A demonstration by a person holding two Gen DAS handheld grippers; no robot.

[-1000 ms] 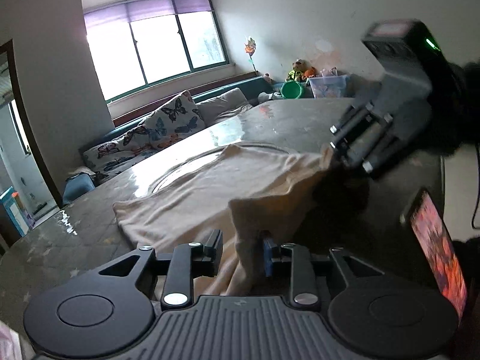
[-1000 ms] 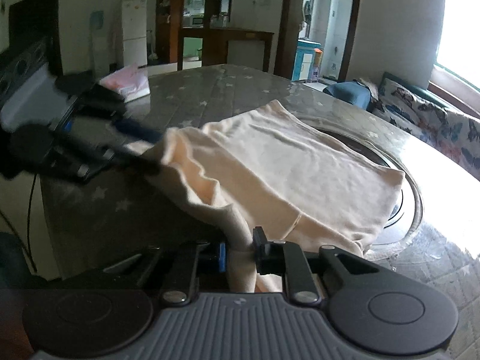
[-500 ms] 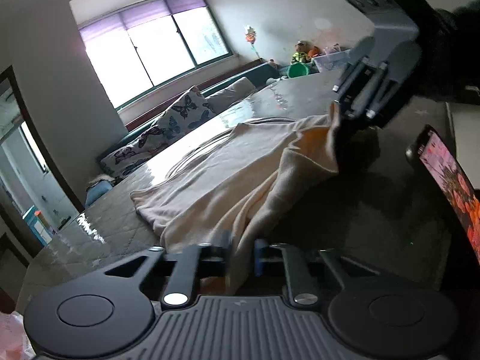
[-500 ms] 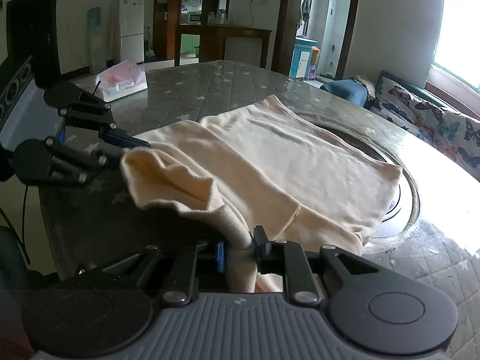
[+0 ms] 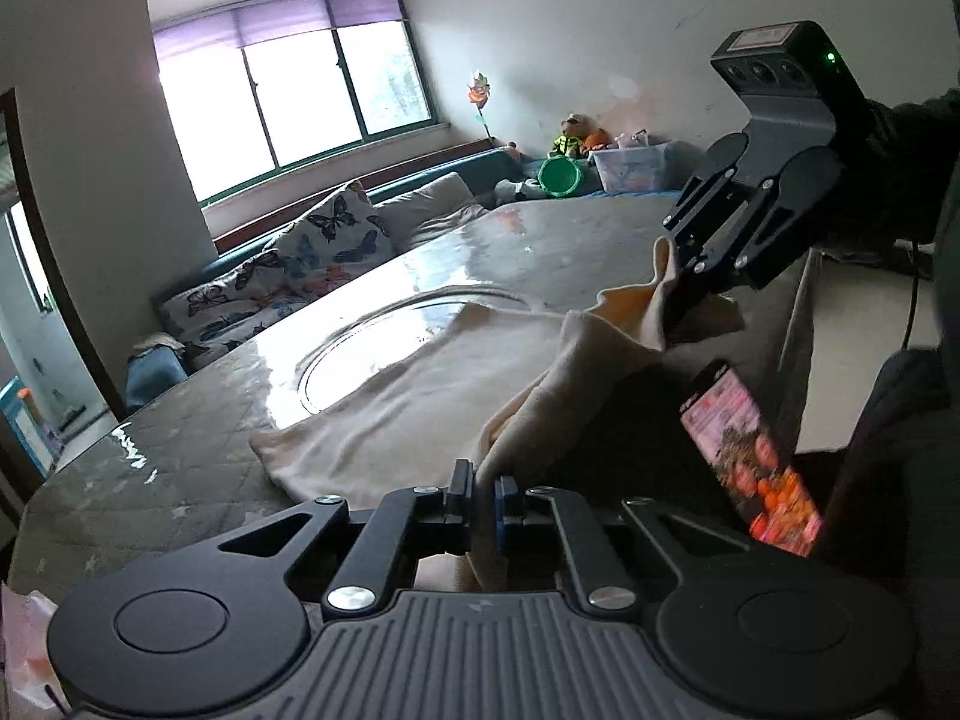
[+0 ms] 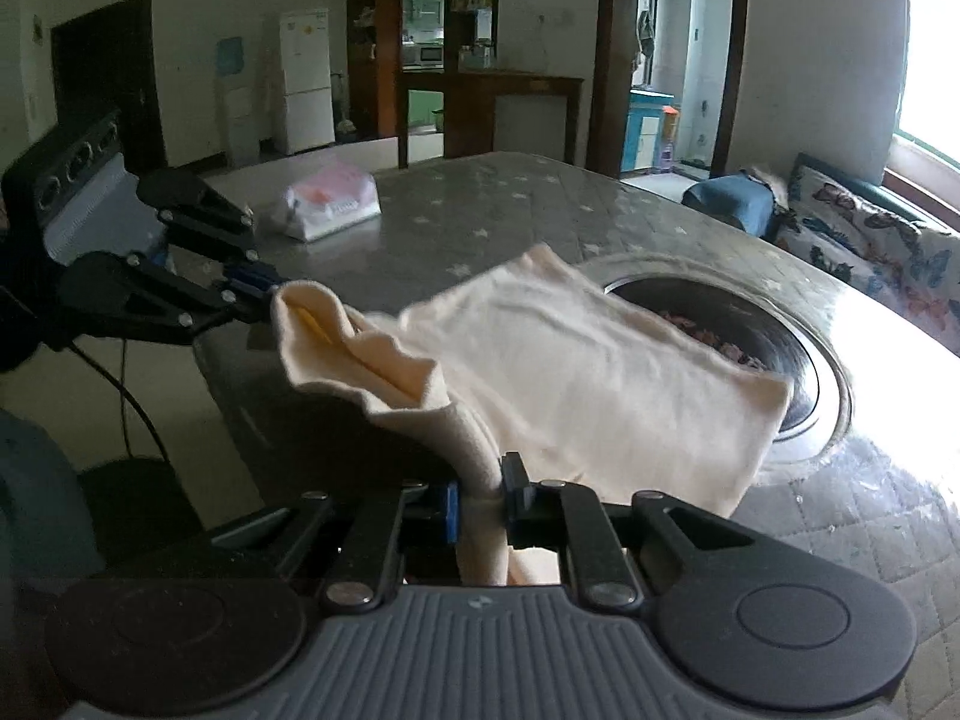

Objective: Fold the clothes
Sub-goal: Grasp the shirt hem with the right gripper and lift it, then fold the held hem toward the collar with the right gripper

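Cream garment (image 5: 420, 396) apparently between both hand-held grippers (image 5: 485, 489)

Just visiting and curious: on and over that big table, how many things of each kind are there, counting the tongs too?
Tongs: 2, left tongs and right tongs, both pinching the cloth
Cream garment: 1
White and pink plastic bag: 1
Phone with a lit screen: 1
Total: 5

left gripper (image 5: 485, 489) clamped on cloth (image 5: 420, 396), right gripper (image 6: 482, 495) clamped too, both raised, apart
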